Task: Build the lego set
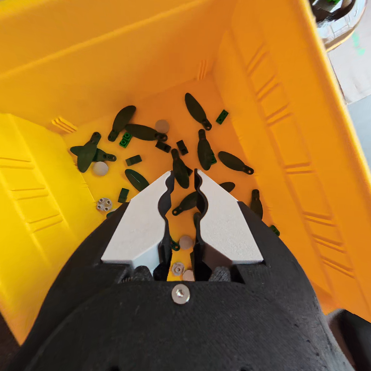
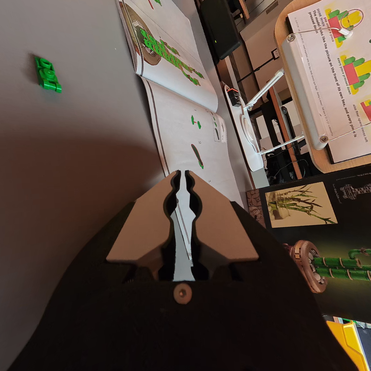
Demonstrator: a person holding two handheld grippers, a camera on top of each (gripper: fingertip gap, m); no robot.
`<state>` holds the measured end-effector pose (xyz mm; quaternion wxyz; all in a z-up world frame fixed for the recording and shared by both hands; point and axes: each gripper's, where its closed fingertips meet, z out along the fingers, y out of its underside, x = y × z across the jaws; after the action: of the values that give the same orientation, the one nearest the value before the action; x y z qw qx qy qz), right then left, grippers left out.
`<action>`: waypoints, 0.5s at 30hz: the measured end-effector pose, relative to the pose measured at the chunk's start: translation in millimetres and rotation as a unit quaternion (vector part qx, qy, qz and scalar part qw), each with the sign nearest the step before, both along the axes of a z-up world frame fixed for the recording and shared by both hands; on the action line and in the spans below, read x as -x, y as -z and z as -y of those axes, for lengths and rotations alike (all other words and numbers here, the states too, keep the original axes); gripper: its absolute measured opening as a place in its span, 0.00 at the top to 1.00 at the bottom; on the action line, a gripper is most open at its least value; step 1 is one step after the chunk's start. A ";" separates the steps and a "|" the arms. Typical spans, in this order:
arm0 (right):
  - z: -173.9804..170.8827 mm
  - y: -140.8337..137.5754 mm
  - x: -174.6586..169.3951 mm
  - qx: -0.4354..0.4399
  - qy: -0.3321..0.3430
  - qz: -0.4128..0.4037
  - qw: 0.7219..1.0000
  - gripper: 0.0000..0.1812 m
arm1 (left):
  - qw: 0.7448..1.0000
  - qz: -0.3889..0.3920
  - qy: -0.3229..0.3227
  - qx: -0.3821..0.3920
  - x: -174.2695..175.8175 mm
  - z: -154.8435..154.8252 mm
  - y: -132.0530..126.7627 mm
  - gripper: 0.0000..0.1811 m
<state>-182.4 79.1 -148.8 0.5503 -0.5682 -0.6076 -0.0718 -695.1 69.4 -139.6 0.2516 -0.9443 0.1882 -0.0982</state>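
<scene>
My left gripper (image 1: 183,172) is open and reaches down into a yellow bin (image 1: 271,140). Several dark green leaf pieces lie on the bin floor. One leaf piece (image 1: 180,177) lies just under the gap between my fingertips, not gripped. Grey round tiles (image 1: 162,126) and small green plates (image 1: 222,117) lie among the leaves. My right gripper (image 2: 181,172) is empty, its jaws almost together with a thin gap, held over the open instruction booklet (image 2: 180,96). A small bright green assembly (image 2: 47,74) lies on the grey table (image 2: 80,120), far left of it.
The set's black box (image 2: 321,230) lies to the right of the booklet. A yellow bin corner (image 2: 345,345) shows at the lower right. A wooden board with a printed sheet (image 2: 331,80) and a white stand (image 2: 251,130) stand beyond the table edge. Spacing between my two grippers at the tips: around 50 cm.
</scene>
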 end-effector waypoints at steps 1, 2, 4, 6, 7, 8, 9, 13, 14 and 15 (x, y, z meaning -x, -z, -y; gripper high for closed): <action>-0.1 0.1 -0.2 0.000 0.001 0.000 1.000 0.98 | 1.000 0.008 -0.003 0.003 1.1 -1.2 3.2 0.90; -0.3 0.3 -0.3 0.000 0.001 0.001 1.000 0.98 | 1.000 0.014 -0.007 0.005 2.5 -2.3 6.4 0.90; -0.5 0.3 -0.4 -0.001 0.002 0.001 1.000 0.98 | 1.000 0.024 -0.011 0.007 4.5 -3.8 12.0 0.90; -0.6 -0.2 -0.5 -0.001 0.001 0.000 1.000 0.98 | 0.999 0.032 -0.007 0.009 3.6 -3.2 16.6 0.91; -0.8 -0.2 -0.6 -0.001 0.002 -0.001 1.000 0.98 | 0.999 0.032 -0.006 0.011 3.6 -2.7 18.8 0.91; -1.0 -0.1 -0.7 0.000 0.002 -0.001 1.000 0.98 | 0.999 0.029 -0.006 0.012 4.1 -2.1 21.2 0.91; -1.1 0.0 -0.6 0.000 0.002 0.000 1.000 0.98 | 1.000 0.027 -0.006 0.013 4.5 -1.6 23.0 0.91; -0.8 0.1 -0.4 -0.001 0.001 0.000 1.000 0.98 | 1.000 0.021 -0.006 0.002 4.8 -2.3 21.9 0.95; -0.8 0.1 -0.3 0.000 0.000 0.000 1.000 0.98 | 1.000 0.016 -0.005 -0.002 5.6 -1.8 20.8 0.96; -0.8 0.1 -0.3 0.000 0.000 0.000 1.000 0.98 | 1.000 0.013 -0.005 -0.009 6.1 -1.8 17.9 0.98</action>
<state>-182.1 79.9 -148.9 0.5506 -0.5681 -0.6074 -0.0720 -701.2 71.2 -157.5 0.2633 -0.9414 0.1809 -0.1080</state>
